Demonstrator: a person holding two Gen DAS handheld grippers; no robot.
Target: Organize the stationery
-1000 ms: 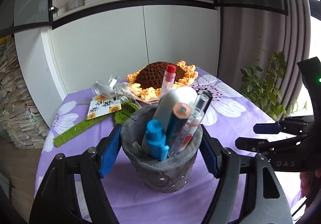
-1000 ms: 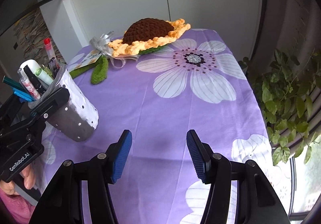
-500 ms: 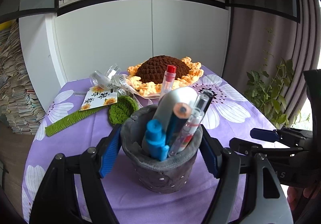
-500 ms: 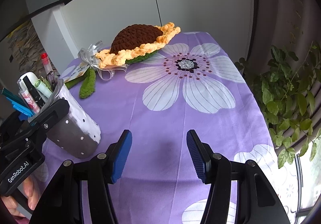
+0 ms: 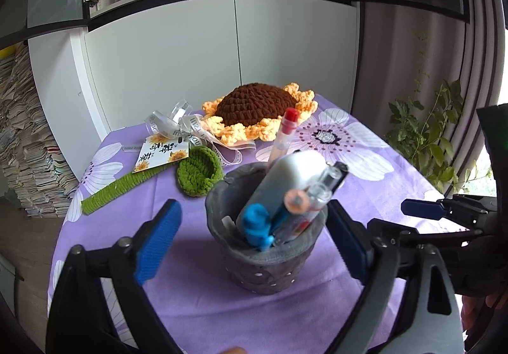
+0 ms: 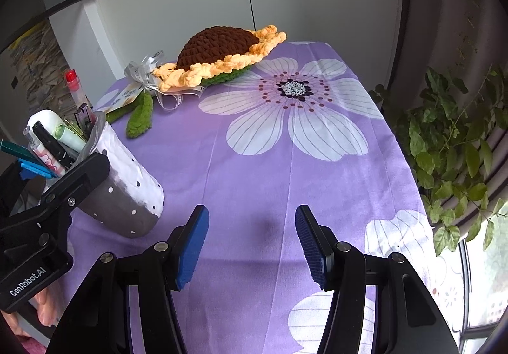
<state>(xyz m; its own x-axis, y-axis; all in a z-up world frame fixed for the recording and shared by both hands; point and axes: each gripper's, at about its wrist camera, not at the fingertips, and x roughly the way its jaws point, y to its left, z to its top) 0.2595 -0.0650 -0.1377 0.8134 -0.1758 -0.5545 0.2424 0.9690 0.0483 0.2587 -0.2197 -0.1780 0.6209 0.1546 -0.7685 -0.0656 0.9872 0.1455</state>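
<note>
A: Pen holder (image 5: 265,254) status?
B: Stands on purple tablecloth (image 6: 254,170), in front of crochet sunflower (image 5: 254,106), packed with pens.
A: Left gripper (image 5: 254,243)?
B: Spread wide, flanking holder, left pad clear of it.
A: Right gripper (image 6: 252,246)?
B: Parted, empty, right of holder.

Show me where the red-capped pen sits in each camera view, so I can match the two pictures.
Left wrist view: the red-capped pen stands centre, rising from the back of the grey pen pot.
Right wrist view: far left, upper half, above the same pot.
Shared landmark: the crocheted sunflower.
</note>
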